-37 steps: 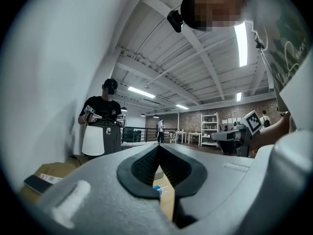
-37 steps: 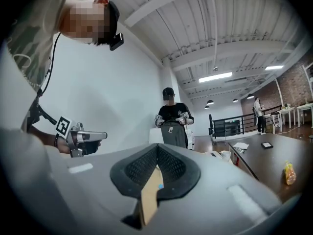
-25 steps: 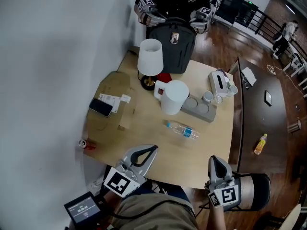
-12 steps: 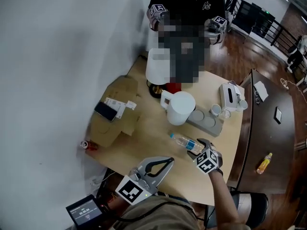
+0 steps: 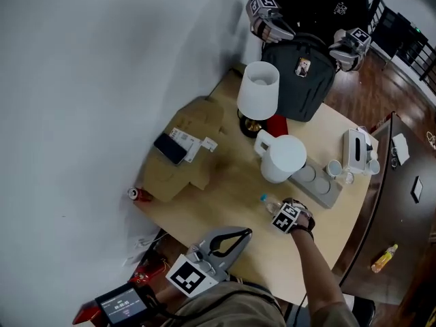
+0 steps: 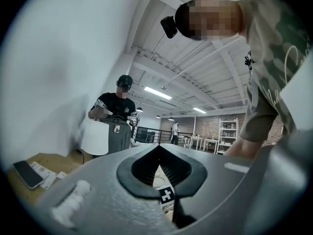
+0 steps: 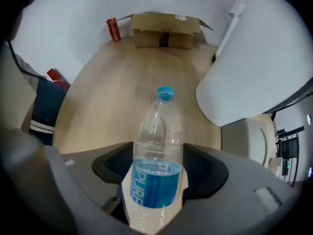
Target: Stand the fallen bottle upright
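The clear water bottle [image 7: 157, 146], blue cap and blue label, lies on its side on the light wooden table [image 5: 231, 196]. In the head view only its cap end [image 5: 263, 199] shows, beside my right gripper [image 5: 285, 211]. That gripper points straight down over the bottle's body. In the right gripper view the labelled part lies between the dark pads [image 7: 113, 166] of my right gripper [image 7: 159, 169], whose jaws are opening. My left gripper [image 5: 243, 234] hovers level at the table's near edge, fingertips together and empty; in the left gripper view my left gripper [image 6: 157, 148] points toward the lamp.
A white jug [image 5: 283, 159] stands just beyond the bottle on a grey tray [image 5: 320, 186]. Farther back are a white lamp [image 5: 257, 90], a dark backpack [image 5: 303, 70] and a tissue box [image 5: 357, 148]. A cardboard box [image 5: 187, 172] with a phone [image 5: 170, 148] sits left.
My right gripper came from the table's near right corner down over the bottle, turned to point downward, and its jaws spread around the bottle. The left gripper shifted slightly.
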Action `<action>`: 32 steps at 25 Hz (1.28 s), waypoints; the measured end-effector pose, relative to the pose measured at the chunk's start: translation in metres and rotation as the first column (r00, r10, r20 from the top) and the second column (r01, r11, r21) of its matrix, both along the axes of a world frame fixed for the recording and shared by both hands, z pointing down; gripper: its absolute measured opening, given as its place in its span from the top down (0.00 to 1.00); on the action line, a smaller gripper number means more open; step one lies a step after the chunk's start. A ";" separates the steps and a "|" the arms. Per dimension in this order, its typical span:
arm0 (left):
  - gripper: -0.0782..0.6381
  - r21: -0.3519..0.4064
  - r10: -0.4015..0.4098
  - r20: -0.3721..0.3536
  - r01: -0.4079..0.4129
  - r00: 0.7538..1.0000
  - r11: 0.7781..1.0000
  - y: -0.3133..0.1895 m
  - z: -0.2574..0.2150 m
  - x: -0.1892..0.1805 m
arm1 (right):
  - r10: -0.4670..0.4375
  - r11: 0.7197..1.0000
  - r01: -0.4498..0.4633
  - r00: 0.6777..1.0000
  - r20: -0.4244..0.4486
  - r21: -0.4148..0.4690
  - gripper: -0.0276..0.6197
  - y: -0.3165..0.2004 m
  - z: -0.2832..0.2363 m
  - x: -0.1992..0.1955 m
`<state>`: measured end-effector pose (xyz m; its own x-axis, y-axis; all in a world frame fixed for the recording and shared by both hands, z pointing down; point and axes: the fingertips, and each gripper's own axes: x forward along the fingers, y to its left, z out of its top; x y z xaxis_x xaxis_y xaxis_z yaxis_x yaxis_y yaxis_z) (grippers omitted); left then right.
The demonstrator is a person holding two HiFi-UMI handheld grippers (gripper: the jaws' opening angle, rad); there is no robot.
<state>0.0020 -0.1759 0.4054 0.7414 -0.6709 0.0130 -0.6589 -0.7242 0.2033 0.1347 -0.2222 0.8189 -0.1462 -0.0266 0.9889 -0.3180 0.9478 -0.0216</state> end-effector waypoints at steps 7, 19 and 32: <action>0.88 -0.046 0.003 0.022 -0.002 1.000 0.999 -0.008 0.017 0.002 | -0.019 0.999 0.018 1.000 -0.021 -0.032 0.46 0.004 0.023 -0.002; 0.88 -0.035 0.032 0.056 -0.030 0.998 0.999 -0.013 0.017 0.004 | 0.075 0.770 -0.578 0.500 0.863 0.268 0.47 -0.024 -0.166 -0.018; 0.88 -0.060 0.107 0.139 -0.100 0.984 0.993 0.003 0.030 0.029 | 0.030 0.664 -0.670 0.467 0.884 0.332 0.47 0.013 -0.126 -0.043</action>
